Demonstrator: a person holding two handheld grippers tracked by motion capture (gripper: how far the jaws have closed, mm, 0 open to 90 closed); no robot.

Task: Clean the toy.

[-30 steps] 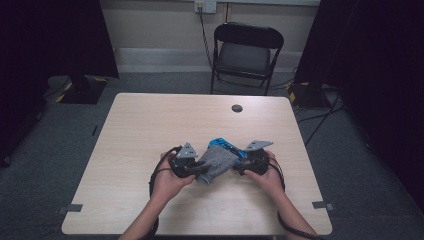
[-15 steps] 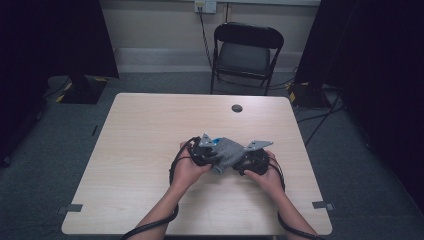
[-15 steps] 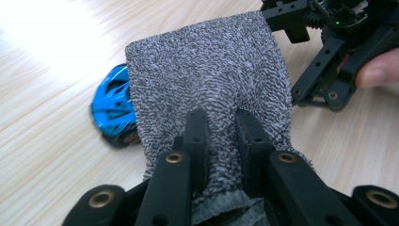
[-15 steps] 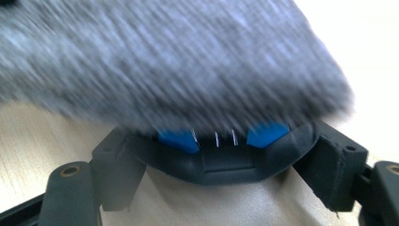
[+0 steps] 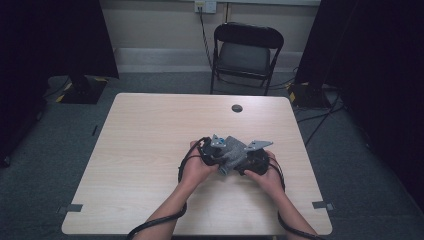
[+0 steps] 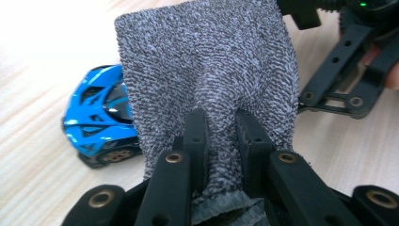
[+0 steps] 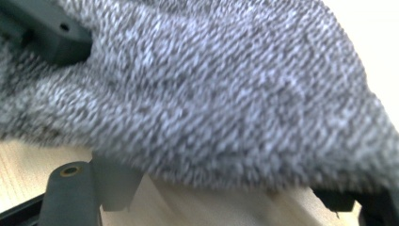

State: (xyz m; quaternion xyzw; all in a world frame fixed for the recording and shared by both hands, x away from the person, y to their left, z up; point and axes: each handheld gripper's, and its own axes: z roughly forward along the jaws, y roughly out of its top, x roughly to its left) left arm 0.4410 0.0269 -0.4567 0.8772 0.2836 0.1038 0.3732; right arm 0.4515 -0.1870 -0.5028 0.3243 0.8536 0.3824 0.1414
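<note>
both tools sit together near the middle of the counter (image 5: pixel 150 130), a little toward its near edge. the left tool (image 6: pixel 221 127) has its jaws pinched shut on a fold of the grey terry cloth (image 6: pixel 207 70); the right tool (image 5: pixel 252 160) shows wide jaws with the same cloth (image 7: pixel 211 94) draped over them, and whether its pads press on anything i cannot tell.

what changed: a second ago the cloth was stretched between the two tools, with the left one further toward the left edge. since then the left tool has carried its end across toward the right one, so the cloth is now bunched and doubled over. my reading is that a fold, or a wrap over the toy, is under way.

the blue toy car (image 6: pixel 99 113) rests on the counter just beside the hanging cloth, partly tucked behind its edge.

room is generous: wide bare wood lies on the left, toward the far edge and on the right. a small dark disc (image 5: pixel 237 108) near the far edge is well apart, and a folding chair (image 5: pixel 247 52) stands beyond that edge.
</note>
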